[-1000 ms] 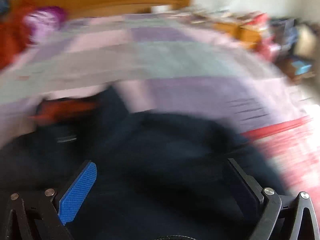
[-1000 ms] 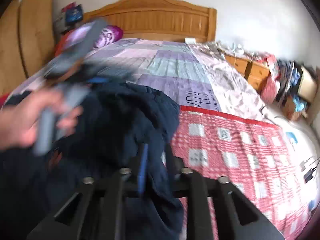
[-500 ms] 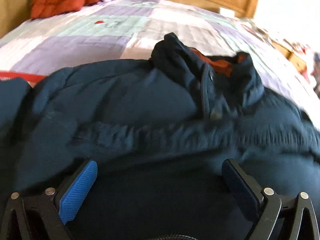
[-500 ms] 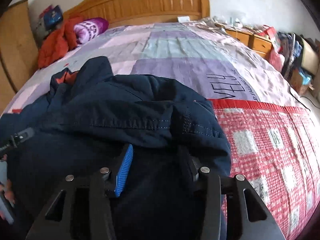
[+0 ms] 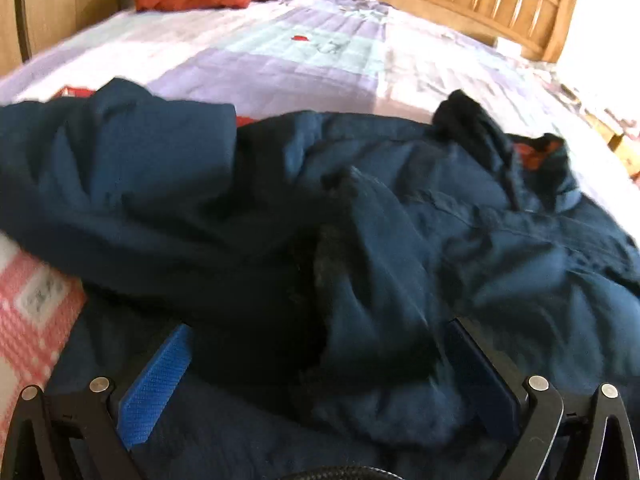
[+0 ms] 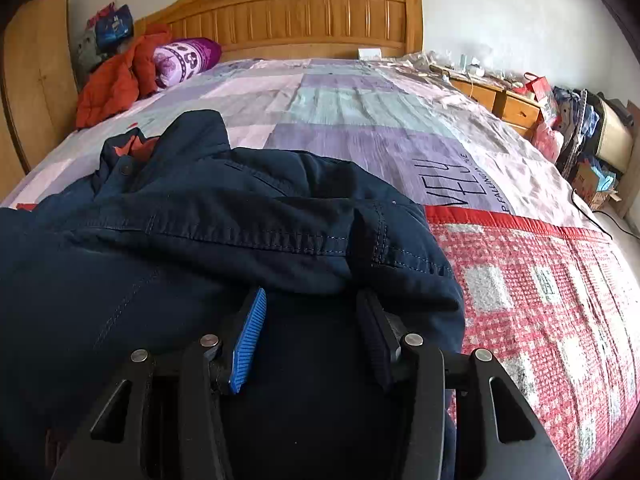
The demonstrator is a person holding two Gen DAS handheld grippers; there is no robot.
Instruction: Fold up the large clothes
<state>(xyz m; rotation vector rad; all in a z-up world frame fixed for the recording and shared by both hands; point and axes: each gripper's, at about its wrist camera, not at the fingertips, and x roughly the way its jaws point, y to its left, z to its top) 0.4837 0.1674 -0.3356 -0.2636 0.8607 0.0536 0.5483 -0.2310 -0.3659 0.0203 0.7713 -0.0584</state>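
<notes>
Jacket (image 6: 224, 216), dark navy and heavy, lies rumpled across the near part of the bed (image 6: 360, 120), its collar with an orange lining (image 6: 134, 146) pointing toward the wooden headboard (image 6: 304, 20); it is not yet folded flat. Your right gripper (image 6: 310, 324) sits low at the jacket's right side, its fingers partly apart with a stitched fold of cloth draped over and between them; whether it truly pinches that cloth you cannot tell from here, though it seems placed to take the side edge for a fold. Your left gripper (image 5: 320, 364) is spread wide, released, holding nothing; a bunched sleeve or flap (image 5: 372, 264) rises between its blue pads (image 5: 156, 388), likely the next piece to take hold of. Beneath the jacket lie a pale patchwork sheet (image 5: 304, 56) and a red checked blanket (image 6: 540, 300); an orange garment (image 6: 116, 80) and a purple pillow (image 6: 186, 56) sit well apart by the headboard, leaving you room to work.
</notes>
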